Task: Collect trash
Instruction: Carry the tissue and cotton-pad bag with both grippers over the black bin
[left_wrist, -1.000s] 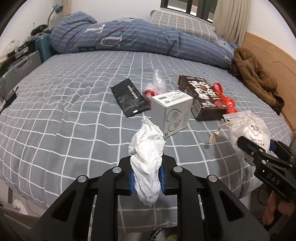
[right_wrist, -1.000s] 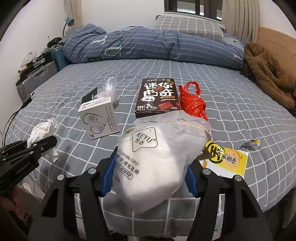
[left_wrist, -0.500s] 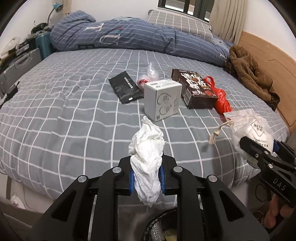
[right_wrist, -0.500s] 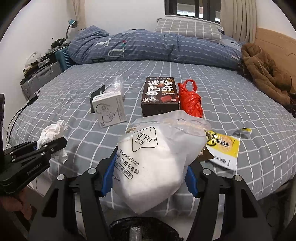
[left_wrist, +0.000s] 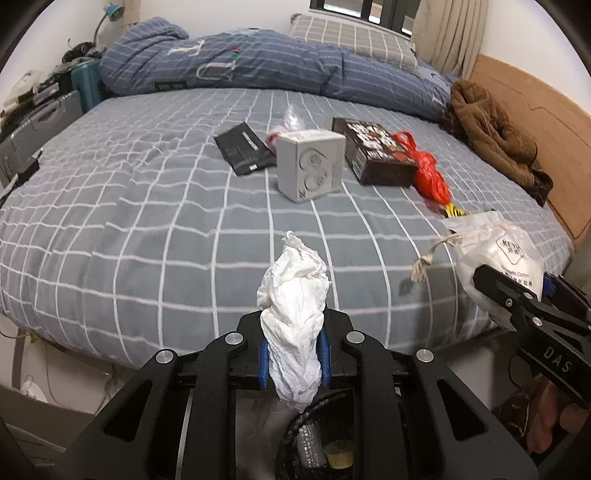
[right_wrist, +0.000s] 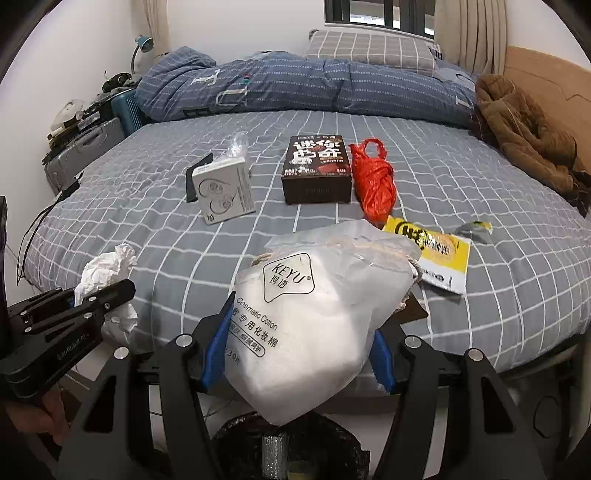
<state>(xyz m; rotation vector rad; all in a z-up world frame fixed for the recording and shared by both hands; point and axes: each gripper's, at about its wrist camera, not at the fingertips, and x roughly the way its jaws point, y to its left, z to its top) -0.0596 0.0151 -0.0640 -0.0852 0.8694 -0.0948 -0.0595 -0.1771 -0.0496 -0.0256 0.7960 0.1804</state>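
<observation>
My left gripper (left_wrist: 291, 360) is shut on a crumpled white tissue (left_wrist: 293, 306), held off the bed's near edge above a black trash bin (left_wrist: 317, 439). My right gripper (right_wrist: 295, 354) is shut on a white cosmetic cotton bag (right_wrist: 310, 325), also over the bin (right_wrist: 288, 450). On the grey checked bed (left_wrist: 147, 206) lie a white box (left_wrist: 310, 170), a dark snack box (left_wrist: 380, 151), a red plastic bag (left_wrist: 430, 177), a black pouch (left_wrist: 243, 147), a clear wrapper (left_wrist: 290, 120) and a yellow packet (right_wrist: 436, 254).
A blue duvet (left_wrist: 258, 62) and pillow lie at the bed's far side. A brown coat (left_wrist: 495, 129) lies by the wooden headboard at right. Suitcases (left_wrist: 40, 118) stand left of the bed.
Both grippers have pulled back from the bed with their loads, past its near edge. The trash bin has come into view below them.
</observation>
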